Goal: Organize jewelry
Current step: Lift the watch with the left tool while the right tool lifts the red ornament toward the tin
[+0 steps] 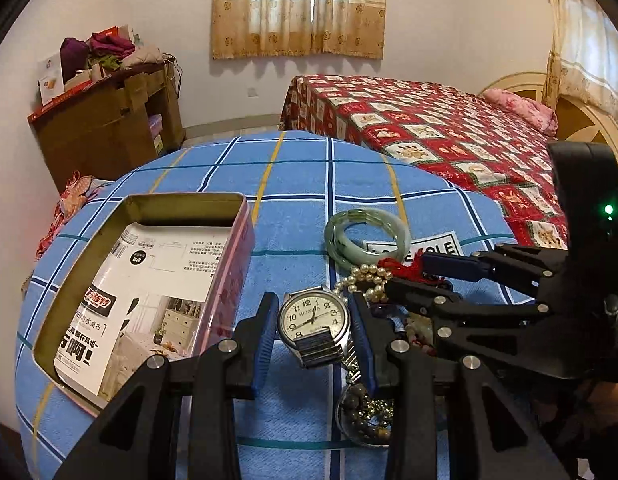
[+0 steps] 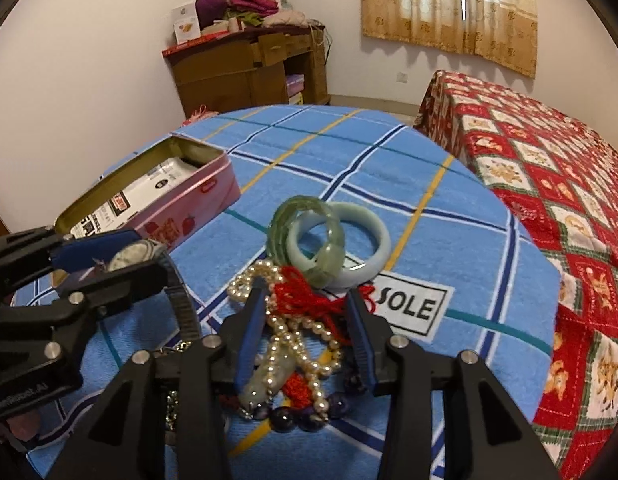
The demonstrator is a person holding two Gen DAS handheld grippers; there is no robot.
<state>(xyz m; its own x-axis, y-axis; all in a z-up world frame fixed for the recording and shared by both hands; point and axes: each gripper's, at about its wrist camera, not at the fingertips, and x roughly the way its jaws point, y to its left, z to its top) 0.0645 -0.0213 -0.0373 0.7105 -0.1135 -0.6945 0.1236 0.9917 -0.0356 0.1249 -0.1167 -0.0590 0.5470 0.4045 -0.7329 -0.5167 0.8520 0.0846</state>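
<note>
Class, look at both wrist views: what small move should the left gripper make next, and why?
Probably carry the silver wristwatch with the white dial left, over the open pink rectangular tin. The left gripper seems closed on the watch, lifted off the blue checked cloth, and the tin sits just beside it, holding only a printed paper.

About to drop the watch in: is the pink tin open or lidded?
Open. The pink tin has no lid on it, and printed paper shows lying inside.
</note>
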